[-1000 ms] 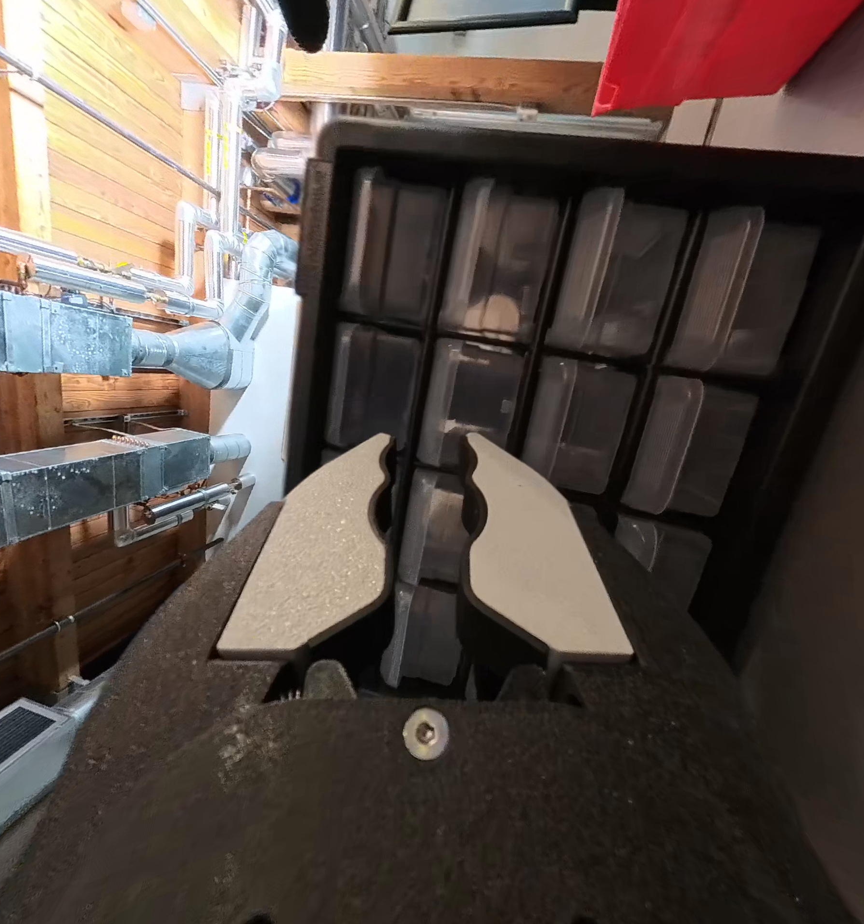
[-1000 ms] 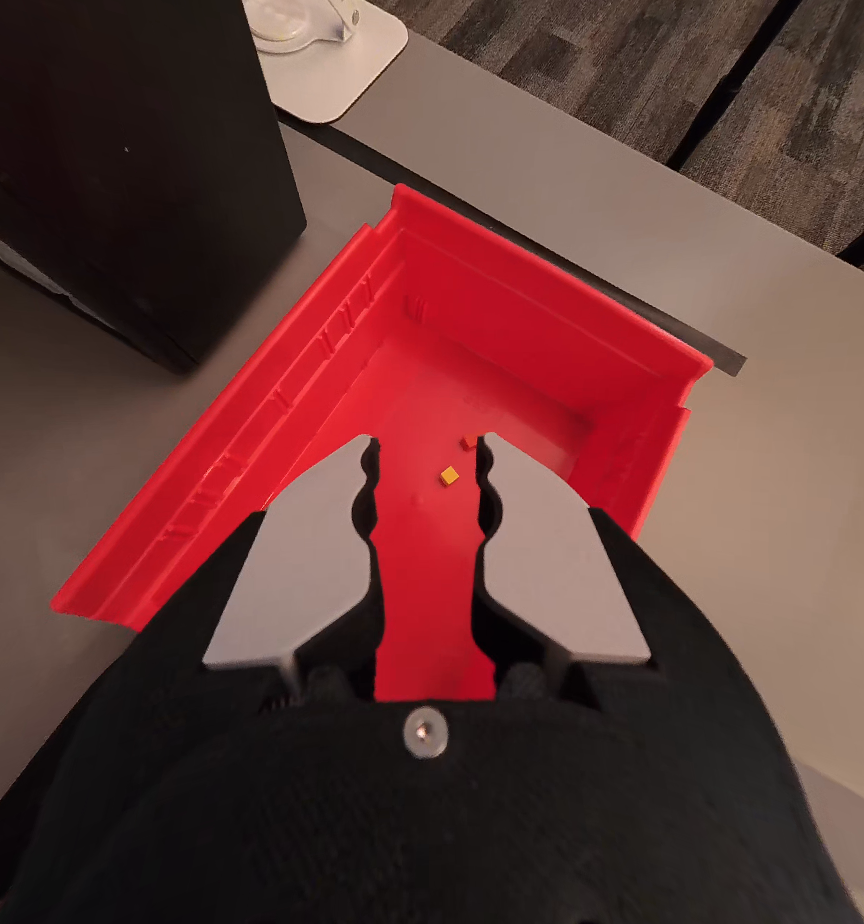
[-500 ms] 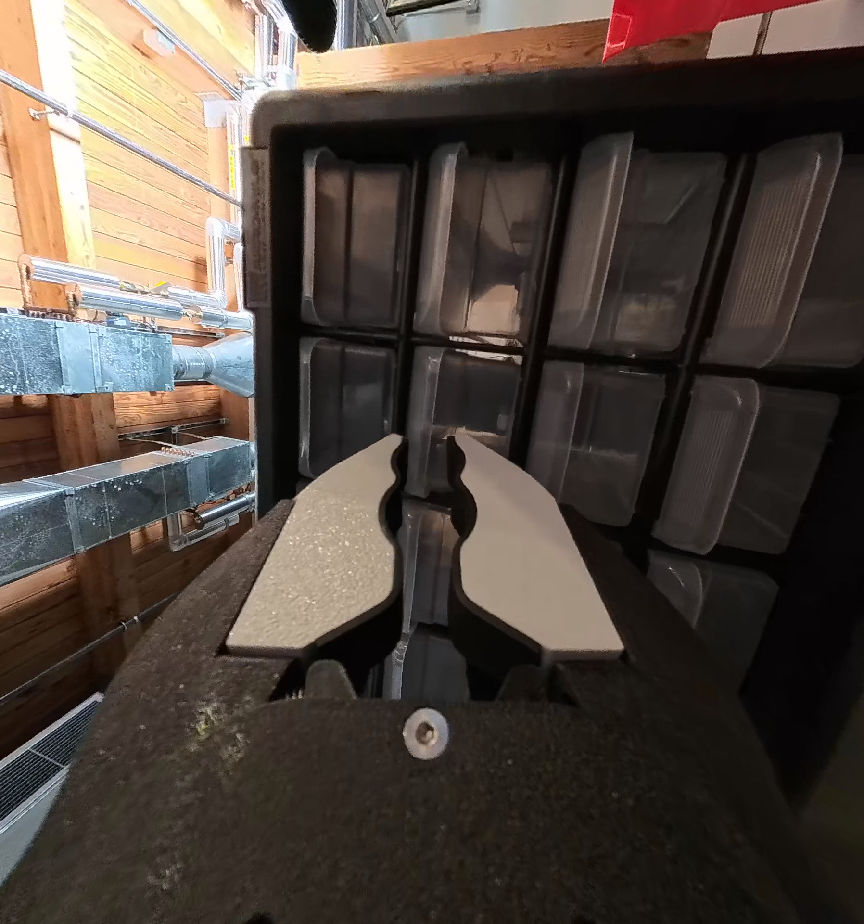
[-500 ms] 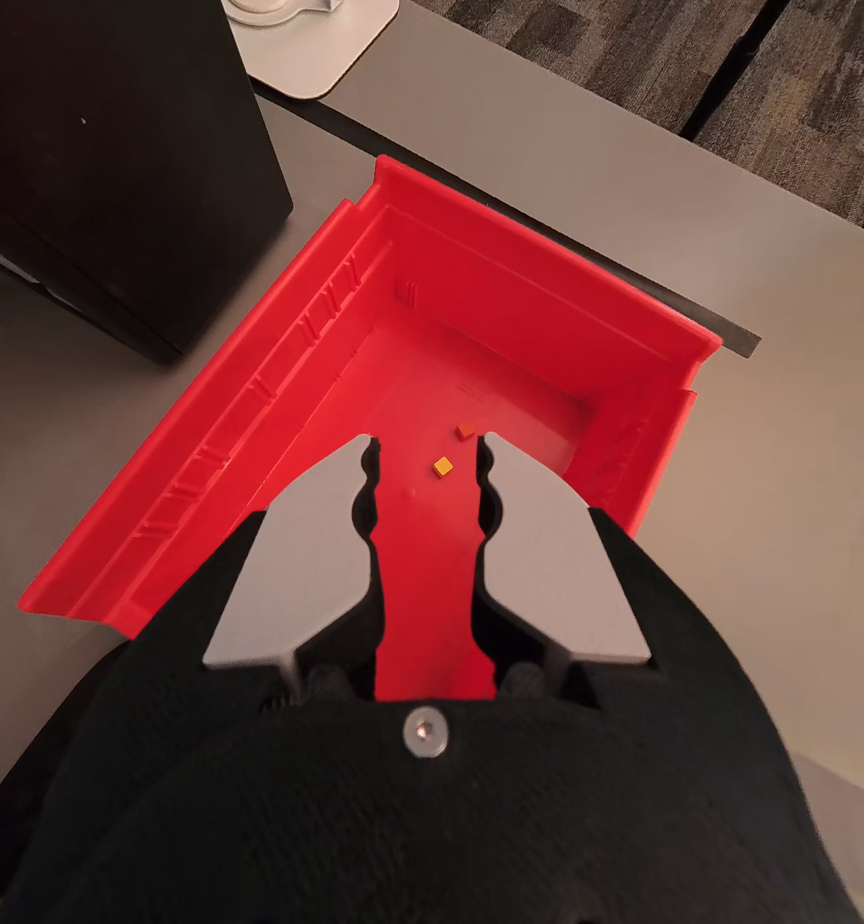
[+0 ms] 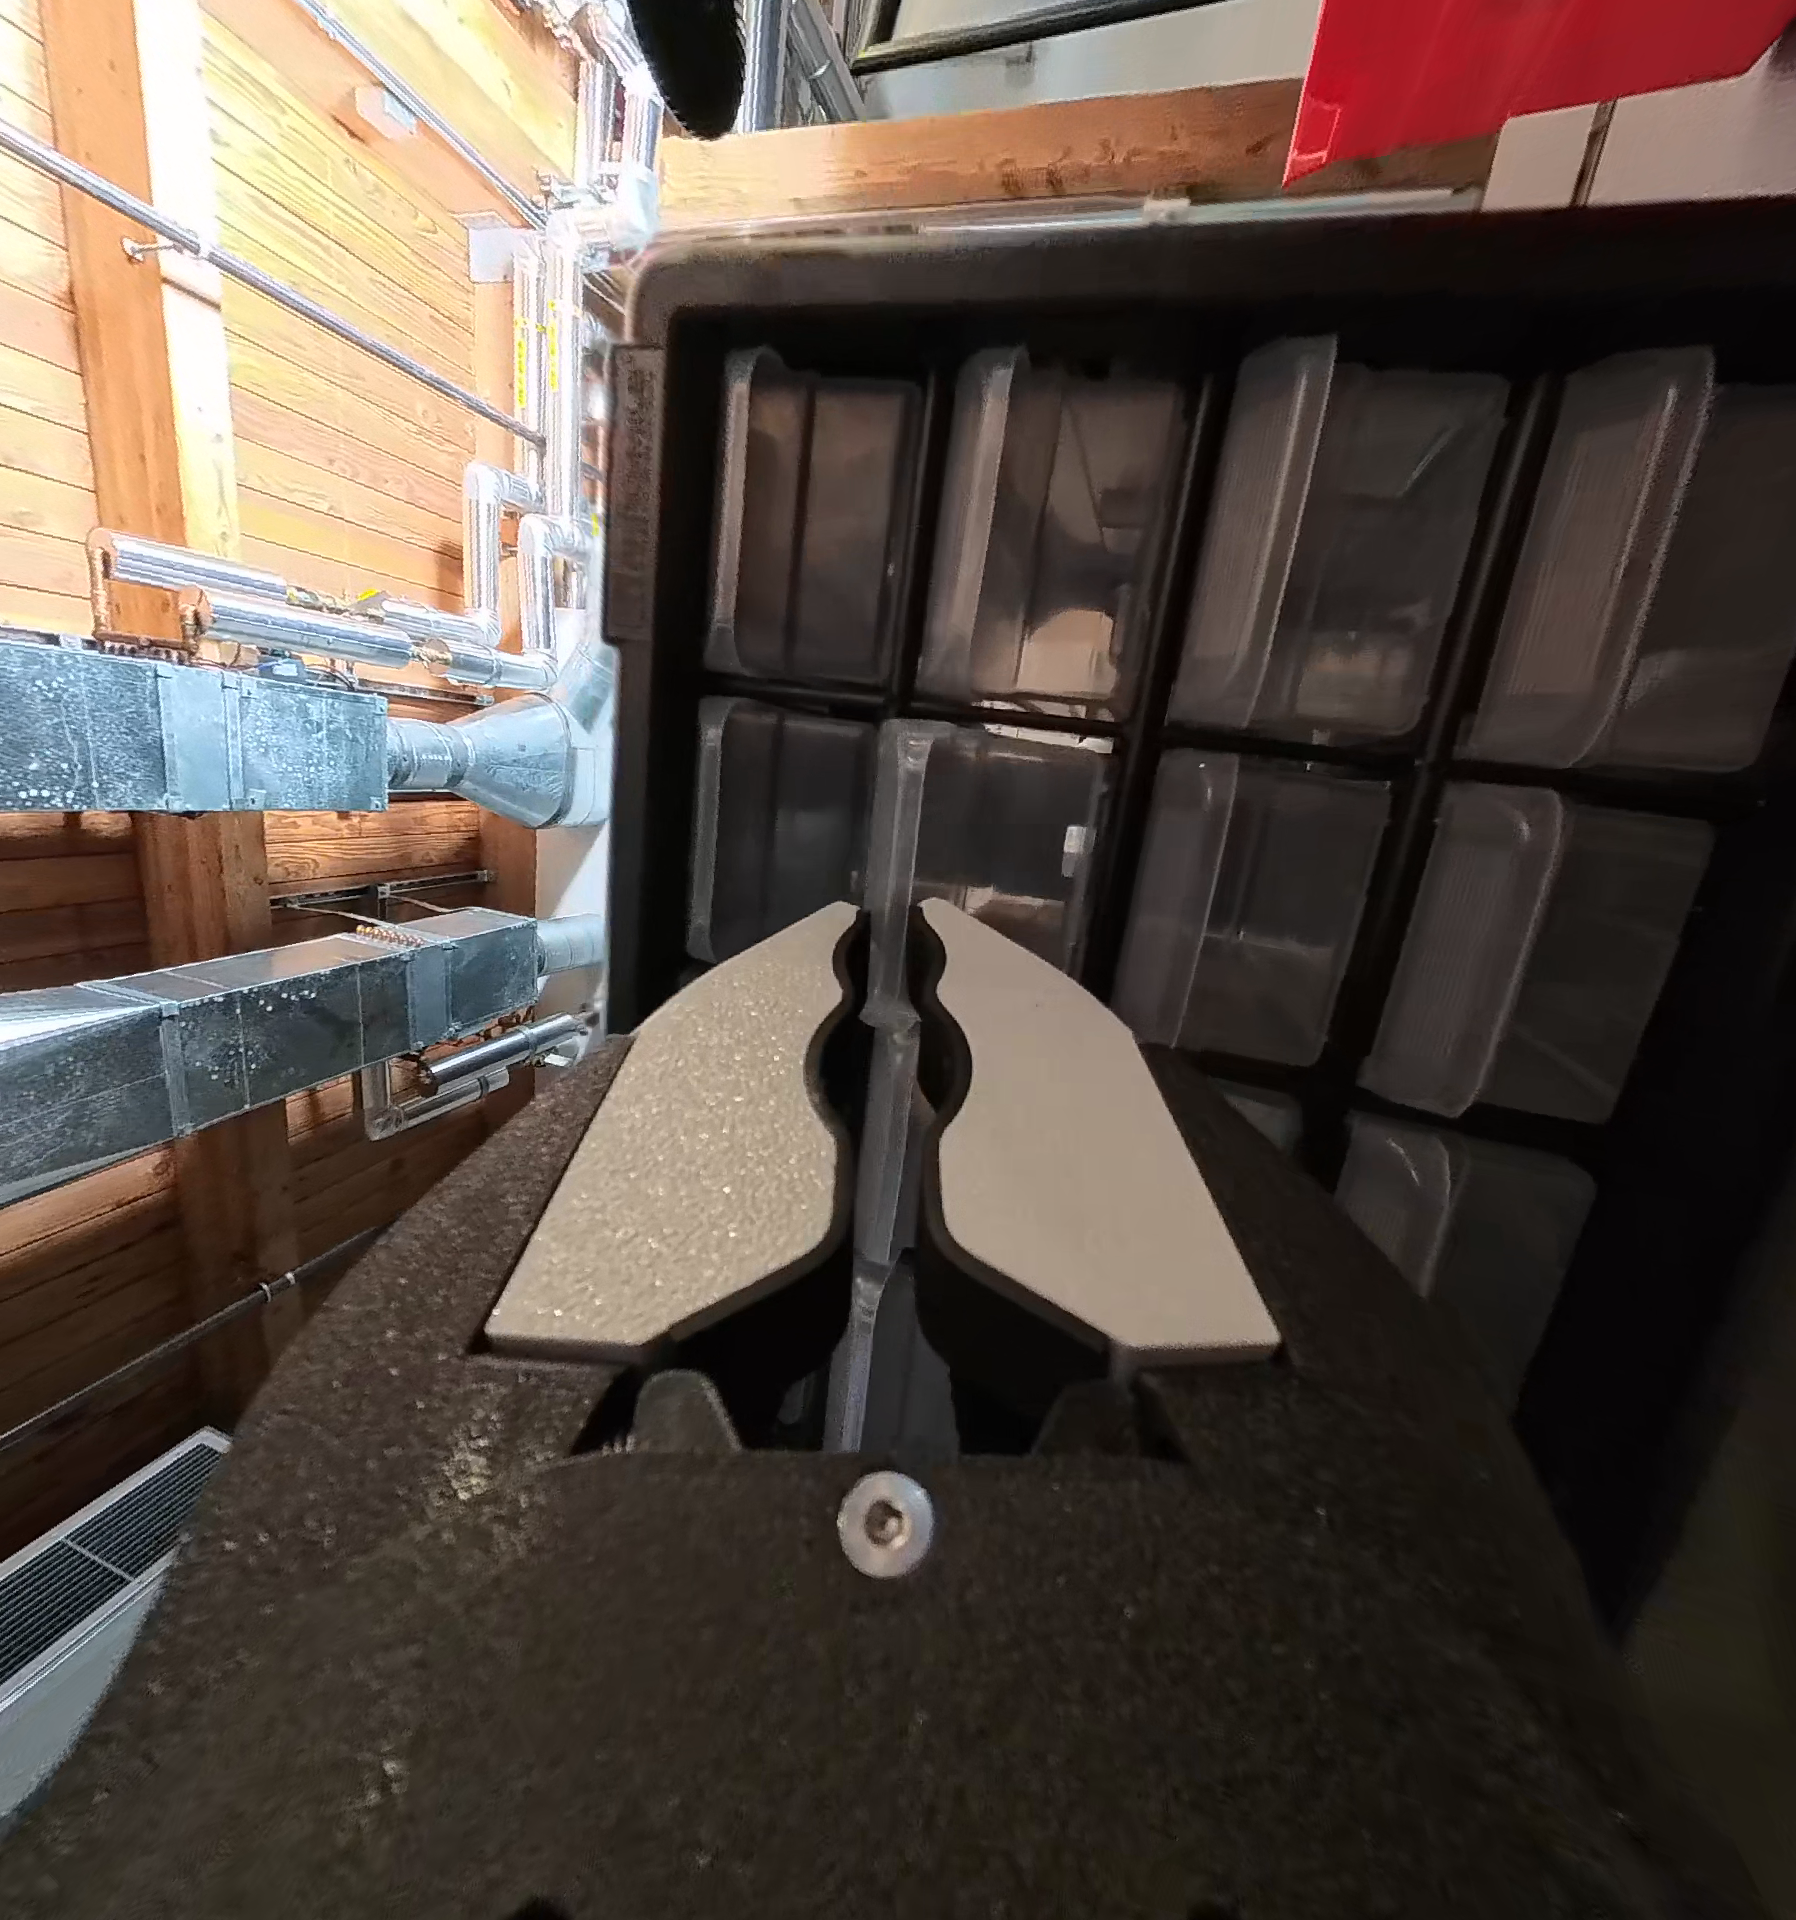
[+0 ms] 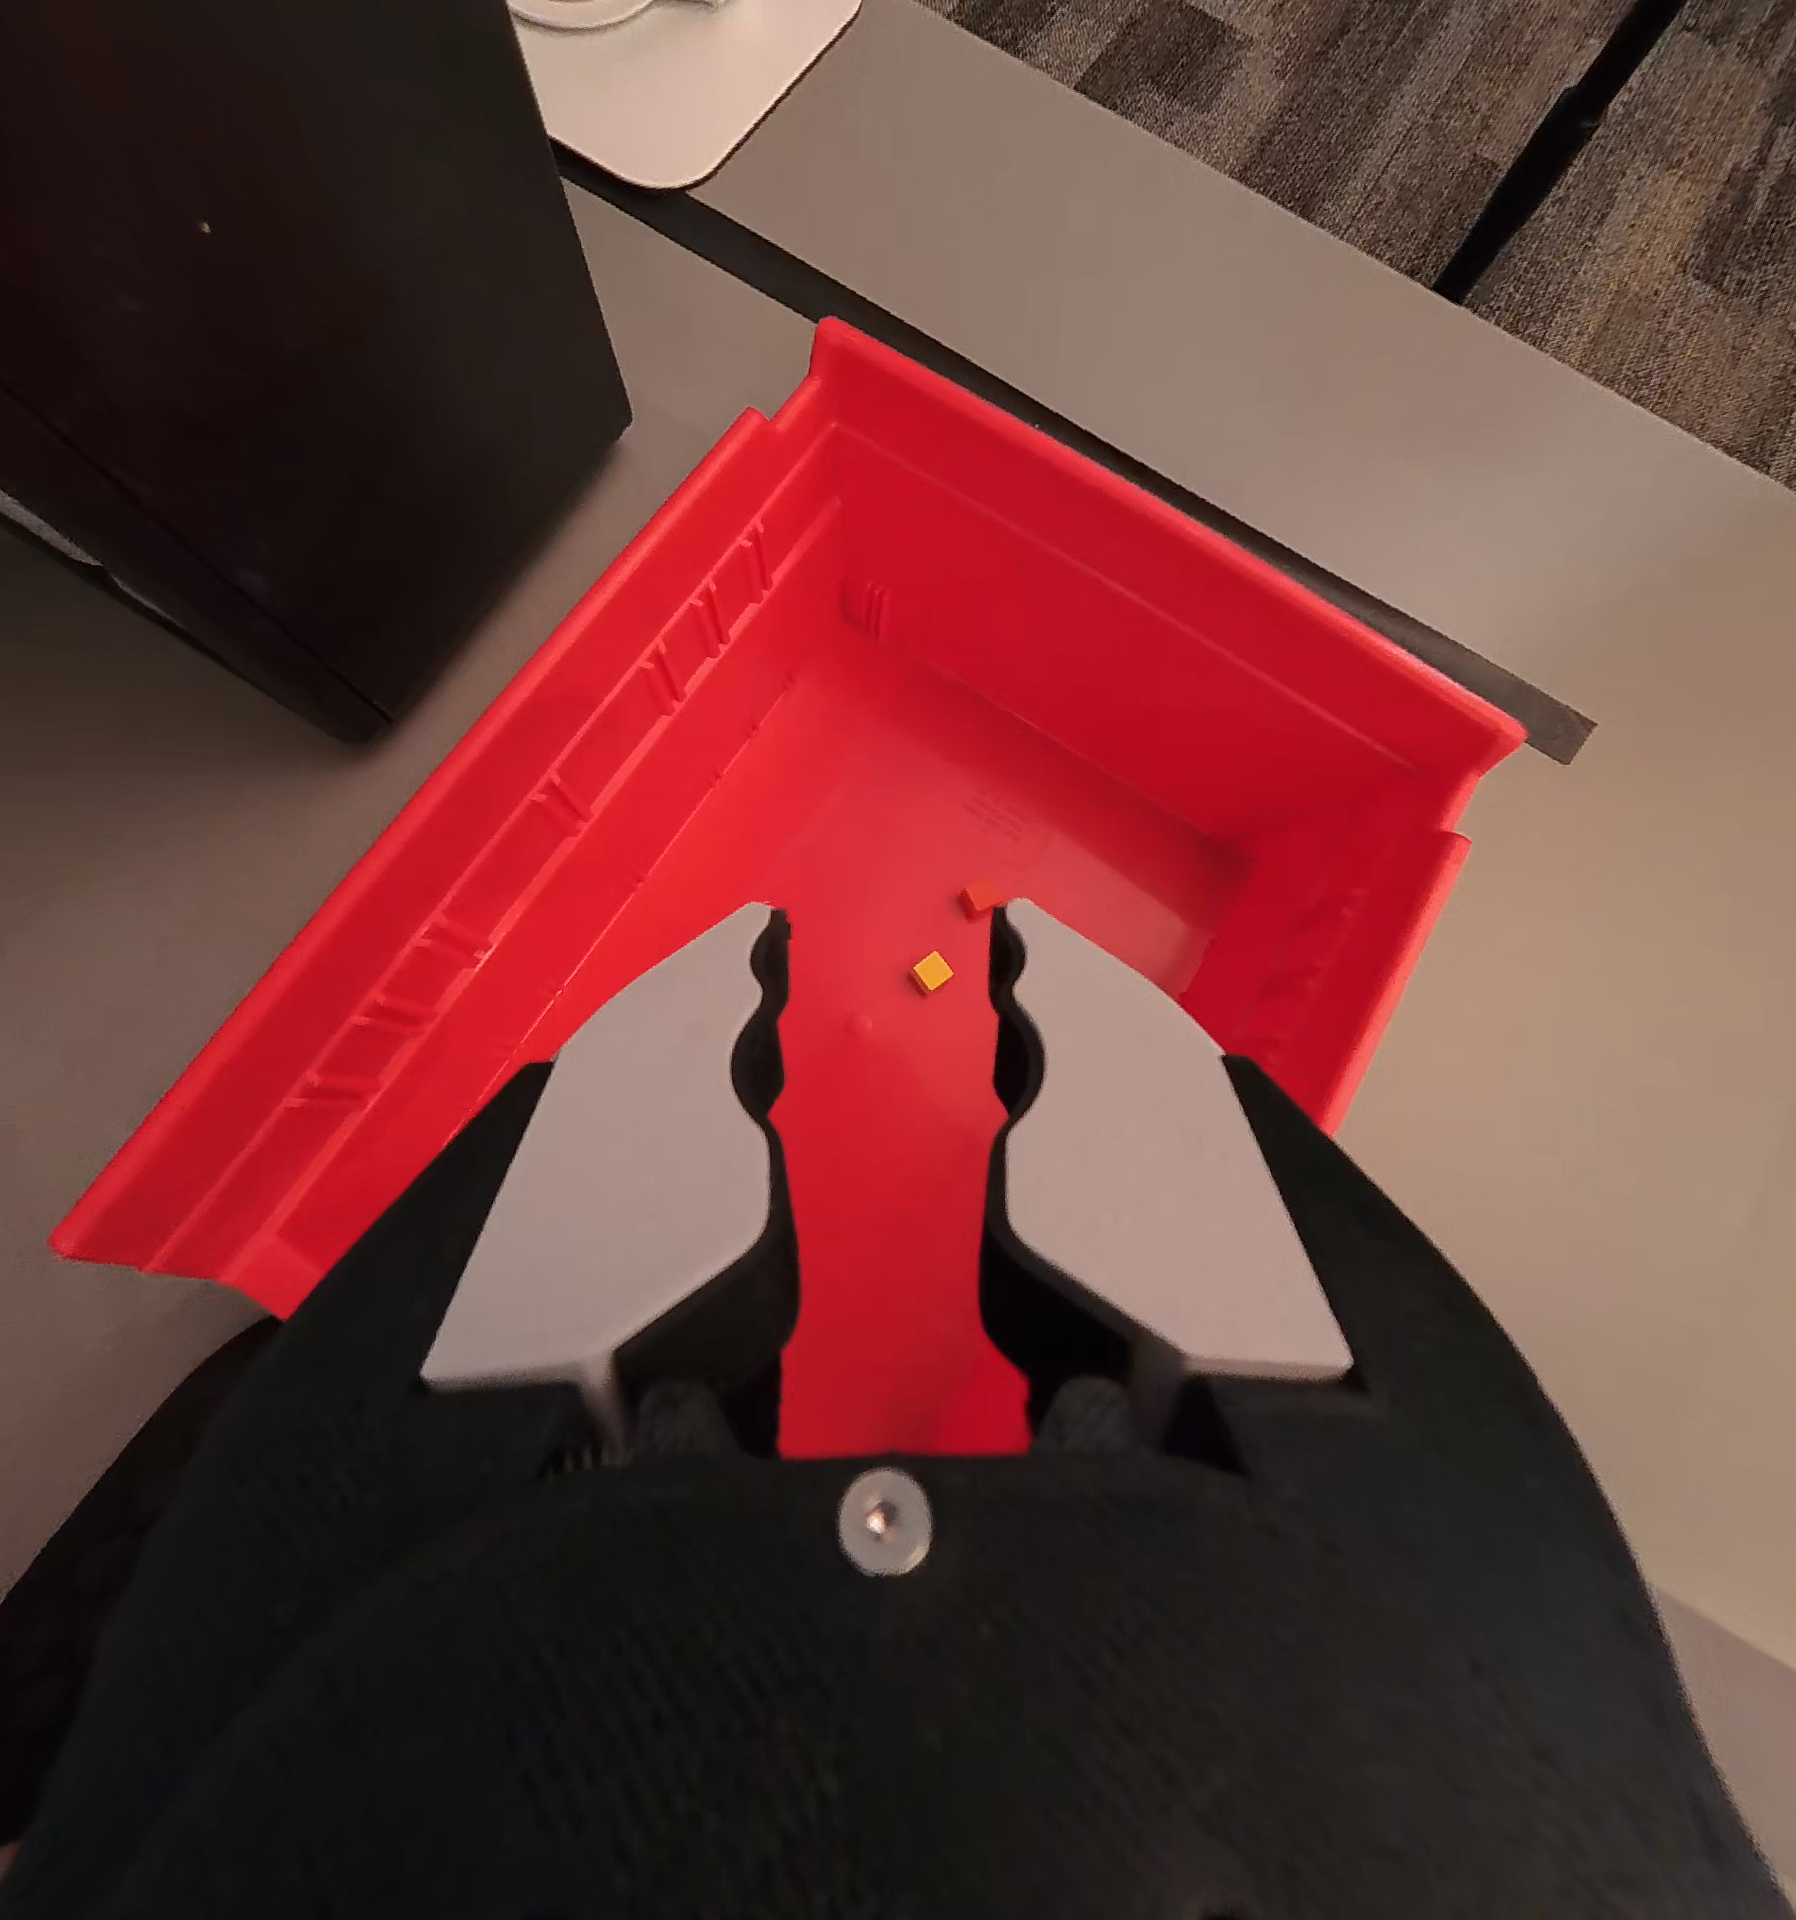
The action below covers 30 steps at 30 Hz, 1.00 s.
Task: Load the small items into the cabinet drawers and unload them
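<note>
- The drawer handle (image 5: 886, 997), a clear plastic lip on a drawer in the black cabinet (image 5: 1226, 281), is now pinched between the narrowed fingers of the left gripper (image 5: 889, 920); half a second ago a wider gap was seen there.
- A pull to open the drawer is judged to be next.
- The right gripper (image 6: 883, 920) is held apart over the red bin (image 6: 1133, 582), where a yellow item (image 6: 932, 972) and an orange item (image 6: 977, 899) lie unmoved.

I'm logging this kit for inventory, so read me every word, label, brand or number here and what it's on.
cabinet, frame edge: raised moulded marking, too blurred to read.
red bin, floor: faint moulded lettering, too small to read.
pipes: yellow tags, too small to read.
clear drawer handle, pinched in the left gripper: no writing.
</note>
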Each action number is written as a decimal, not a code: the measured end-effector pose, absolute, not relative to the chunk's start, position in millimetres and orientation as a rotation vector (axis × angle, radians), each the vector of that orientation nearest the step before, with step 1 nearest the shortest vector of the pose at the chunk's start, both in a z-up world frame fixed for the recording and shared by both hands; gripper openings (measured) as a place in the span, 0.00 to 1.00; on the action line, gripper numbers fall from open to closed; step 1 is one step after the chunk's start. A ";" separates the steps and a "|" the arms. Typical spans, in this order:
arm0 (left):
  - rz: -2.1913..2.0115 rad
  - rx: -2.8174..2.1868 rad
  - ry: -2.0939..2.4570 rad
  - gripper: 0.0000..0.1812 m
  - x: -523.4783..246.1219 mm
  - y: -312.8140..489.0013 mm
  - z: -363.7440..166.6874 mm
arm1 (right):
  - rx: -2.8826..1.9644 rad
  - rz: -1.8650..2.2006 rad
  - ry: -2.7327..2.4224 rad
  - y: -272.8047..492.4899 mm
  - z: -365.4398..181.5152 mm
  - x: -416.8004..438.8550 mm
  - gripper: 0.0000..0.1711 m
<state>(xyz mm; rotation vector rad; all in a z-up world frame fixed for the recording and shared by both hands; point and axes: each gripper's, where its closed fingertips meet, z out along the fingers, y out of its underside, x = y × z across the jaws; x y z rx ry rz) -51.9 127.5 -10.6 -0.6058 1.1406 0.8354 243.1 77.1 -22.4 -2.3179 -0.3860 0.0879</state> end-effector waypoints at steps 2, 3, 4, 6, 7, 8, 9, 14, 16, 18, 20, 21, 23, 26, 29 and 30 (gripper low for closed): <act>0.830 -0.604 1.142 0.03 -55.3 119.4 -10.9 | -2.307 0.087 -0.387 76.6 -19.3 242.4 0.22; 0.825 -0.604 1.142 0.03 -57.0 114.8 -11.4 | -2.301 0.087 -0.388 76.2 -17.2 241.8 0.22; 0.821 -0.602 1.139 0.03 -58.6 109.8 -11.5 | -2.293 0.088 -0.389 75.9 -14.7 240.7 0.22; 0.812 -0.595 1.137 0.03 -60.8 99.5 -11.3 | -2.278 0.087 -0.399 75.2 -9.6 236.9 0.22; 0.806 -0.594 1.138 0.03 -61.7 95.0 -11.2 | -2.270 0.081 -0.409 75.2 -6.9 234.3 0.22; 0.800 -0.598 1.137 0.03 -62.9 91.5 -11.1 | -2.263 0.074 -0.420 75.2 -4.1 231.4 0.22; 0.795 -0.602 1.137 0.03 -64.0 88.5 -10.8 | -2.257 0.068 -0.434 75.2 -1.4 227.6 0.22; 0.762 -0.613 1.138 0.04 -68.4 76.3 -11.9 | -2.223 0.035 -0.522 76.2 11.5 204.3 0.22; 0.754 -0.609 1.138 0.04 -69.2 73.5 -12.5 | -2.202 0.031 -0.553 76.0 17.2 194.6 0.22; 0.745 -0.614 1.138 0.04 -69.9 73.1 -11.9 | -2.181 0.022 -0.575 75.4 22.7 187.8 0.22; 0.732 -0.625 1.135 0.04 -69.6 73.0 -11.2 | -2.161 0.019 -0.581 74.6 28.7 183.4 0.22; 0.729 -0.627 1.134 0.04 -69.4 73.0 -11.0 | -2.150 0.019 -0.584 74.2 31.8 181.3 0.22; 0.724 -0.629 1.132 0.04 -69.3 72.6 -11.1 | -2.123 0.024 -0.593 74.0 37.8 176.2 0.21; 0.719 -0.628 1.133 0.04 -68.9 71.2 -12.8 | -2.089 0.054 -0.624 73.8 44.1 164.0 0.21; 0.718 -0.630 1.130 0.04 -69.9 71.0 -12.4 | -2.053 0.103 -0.680 72.9 48.6 146.3 0.21; 0.716 -0.632 1.129 0.04 -70.3 70.8 -12.1 | -2.042 0.125 -0.701 72.3 49.7 139.7 0.21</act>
